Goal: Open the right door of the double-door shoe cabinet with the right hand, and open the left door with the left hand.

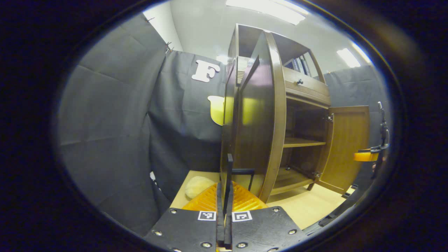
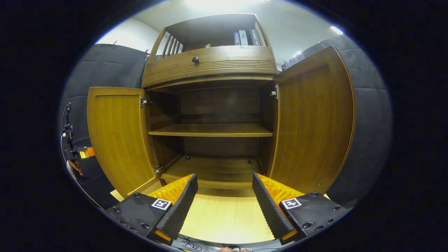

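Right gripper view shows both doors (image 2: 119,136) swung wide, your right gripper (image 2: 224,203) spread and empty; left gripper (image 1: 225,196) pinches the rigid left door's handle (image 1: 243,172).

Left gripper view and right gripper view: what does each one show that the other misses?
Left gripper view: the left door from its dark outer side, its black handle, where the left hand-held gripper has its fingers closed, and a pale lump on the table.
Right gripper view: that door's inner face, the cabinet's back wall, and the open right hand-held gripper.
Shared: the middle shelf, the open right door, the drawer knob.
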